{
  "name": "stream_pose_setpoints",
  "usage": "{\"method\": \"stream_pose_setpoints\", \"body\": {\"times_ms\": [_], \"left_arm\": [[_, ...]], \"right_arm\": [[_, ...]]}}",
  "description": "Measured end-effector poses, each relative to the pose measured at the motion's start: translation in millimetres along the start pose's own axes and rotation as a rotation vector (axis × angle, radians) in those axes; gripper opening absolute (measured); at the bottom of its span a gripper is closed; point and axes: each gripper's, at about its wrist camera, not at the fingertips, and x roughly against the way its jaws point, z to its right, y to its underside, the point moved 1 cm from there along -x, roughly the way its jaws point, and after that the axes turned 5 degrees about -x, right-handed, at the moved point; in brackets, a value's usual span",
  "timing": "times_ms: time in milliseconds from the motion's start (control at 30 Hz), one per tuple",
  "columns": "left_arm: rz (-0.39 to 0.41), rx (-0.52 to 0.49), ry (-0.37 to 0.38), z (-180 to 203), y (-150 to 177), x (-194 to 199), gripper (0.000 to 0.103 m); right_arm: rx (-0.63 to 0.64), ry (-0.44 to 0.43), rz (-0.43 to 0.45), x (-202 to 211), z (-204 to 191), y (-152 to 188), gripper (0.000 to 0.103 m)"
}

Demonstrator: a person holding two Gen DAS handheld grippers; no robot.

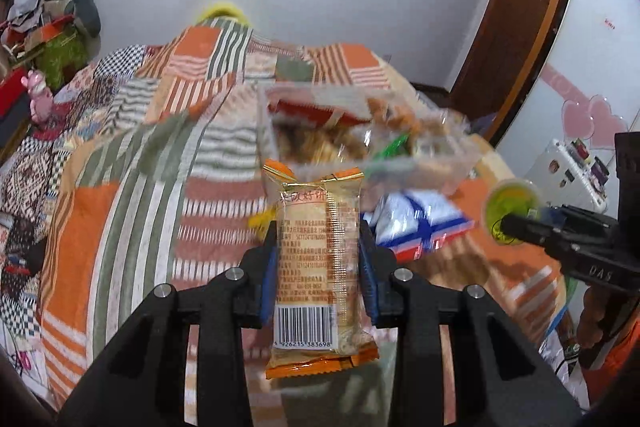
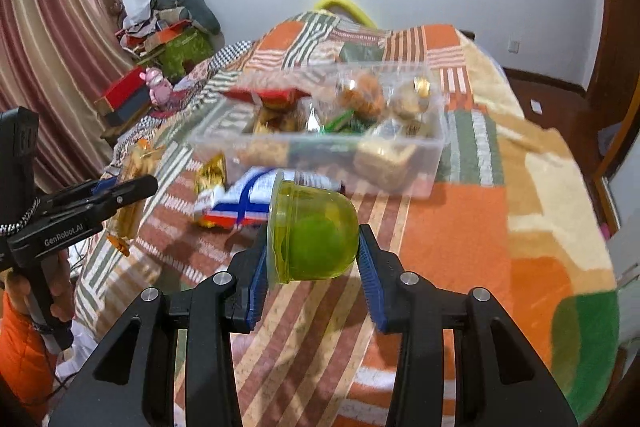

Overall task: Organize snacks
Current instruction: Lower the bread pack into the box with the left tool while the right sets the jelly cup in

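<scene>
A: How does the left claw stand?

B: Its 2 blue-padded fingers are closed against the long sides of an upright biscuit packet, 1 on each side, held up off the bed.

A: And the right claw?

B: Clamped on a green jelly cup lying sideways between the pads, also raised.

A: Any hands visible?

B: In the right wrist view, the left hand is wrapped round its handle, orange sleeve below. The left wrist view shows the right hand gripping likewise.
</scene>
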Motion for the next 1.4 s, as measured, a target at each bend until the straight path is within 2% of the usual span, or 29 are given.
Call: {"method": "stream_pose_setpoints", "body": {"times_ms": [300,467,667,833,1200,1400], "left_arm": [[0.048,-0.026,0.008,12.6,-44.6,-21.2,0.034],[0.059,-0.013,0.014,11.5,-67.5,-38.7,0.034],[0.075,-0.008,-0.024,3.5,-88.2,-58.9,0.034],[0.074,-0.013,-0.056,-3.4,-95.9,-76.1,0.034],[0.003,-0.012,-0.093,-14.1,-89.0,-125.1,0.034],[-0.003,-0.030,-0.107,-13.3,-87.9,-130.9,0.035]], "right_arm": [[0.024,0.015,0.081,0.9,3.1,-32.8,0.038],[0.035,0.025,0.094,-8.3,4.8,-46.1,0.038],[0.039,0.026,0.095,-24.6,8.4,-59.5,0.038],[0.020,0.011,0.064,-44.7,13.6,-67.5,0.038],[0.041,0.030,0.003,-81.2,9.8,-71.5,0.038],[0.064,0.047,-0.027,-89.2,9.0,-66.9,0.038]]}}
